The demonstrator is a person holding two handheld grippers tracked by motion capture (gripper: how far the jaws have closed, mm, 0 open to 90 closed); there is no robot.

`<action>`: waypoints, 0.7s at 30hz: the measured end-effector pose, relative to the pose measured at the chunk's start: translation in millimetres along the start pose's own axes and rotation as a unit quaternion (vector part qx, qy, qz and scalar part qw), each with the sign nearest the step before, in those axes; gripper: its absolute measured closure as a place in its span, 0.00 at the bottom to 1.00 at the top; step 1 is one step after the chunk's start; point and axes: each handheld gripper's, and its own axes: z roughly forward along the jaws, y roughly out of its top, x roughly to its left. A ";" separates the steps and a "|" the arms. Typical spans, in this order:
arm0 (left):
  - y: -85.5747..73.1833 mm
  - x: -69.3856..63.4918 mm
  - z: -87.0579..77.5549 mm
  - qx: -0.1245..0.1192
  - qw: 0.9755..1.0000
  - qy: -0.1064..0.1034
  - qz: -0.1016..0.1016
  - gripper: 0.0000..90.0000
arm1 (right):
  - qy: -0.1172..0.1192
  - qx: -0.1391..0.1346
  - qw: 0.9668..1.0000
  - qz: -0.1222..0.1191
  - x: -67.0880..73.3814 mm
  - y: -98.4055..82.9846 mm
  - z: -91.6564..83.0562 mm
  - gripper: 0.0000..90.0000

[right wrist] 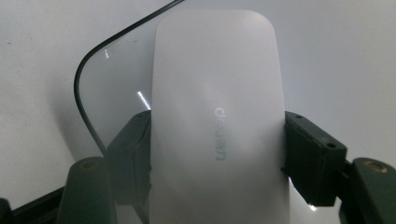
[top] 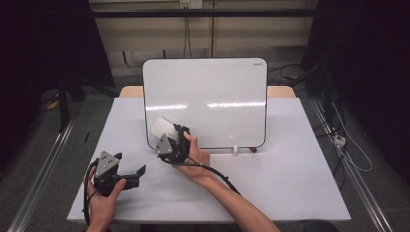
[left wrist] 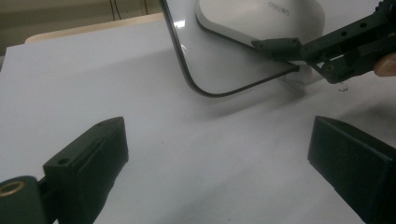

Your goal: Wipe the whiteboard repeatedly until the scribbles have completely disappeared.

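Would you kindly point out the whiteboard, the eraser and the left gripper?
whiteboard [top: 212,92], high view, middle of its white face.
eraser [right wrist: 217,93], right gripper view, its smooth white back.
left gripper [top: 140,172], high view, between its open fingertips.

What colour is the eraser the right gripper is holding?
White, with pale grey lettering; the eraser shows best in the right gripper view, clamped by the right gripper.

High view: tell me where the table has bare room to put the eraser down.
The table is bare right of the whiteboard, along its near right edge, and left of the board. It is crowded at the board's lower left corner, where the right gripper holds the eraser, and around the left gripper.
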 end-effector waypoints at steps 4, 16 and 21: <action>-0.6 0.7 -0.5 0.000 1.000 -0.001 -0.005 0.05 | 0.007 -0.001 1.000 0.002 -3.7 -0.9 -2.2 0.35; -1.7 0.8 -4.3 -0.004 1.000 0.004 -0.007 0.05 | -0.016 0.011 0.997 0.068 -53.2 -24.9 -13.8 0.35; -2.0 1.2 -4.9 -0.005 1.000 0.005 -0.008 0.05 | -0.031 0.018 0.995 0.098 -78.0 -37.8 -20.2 0.35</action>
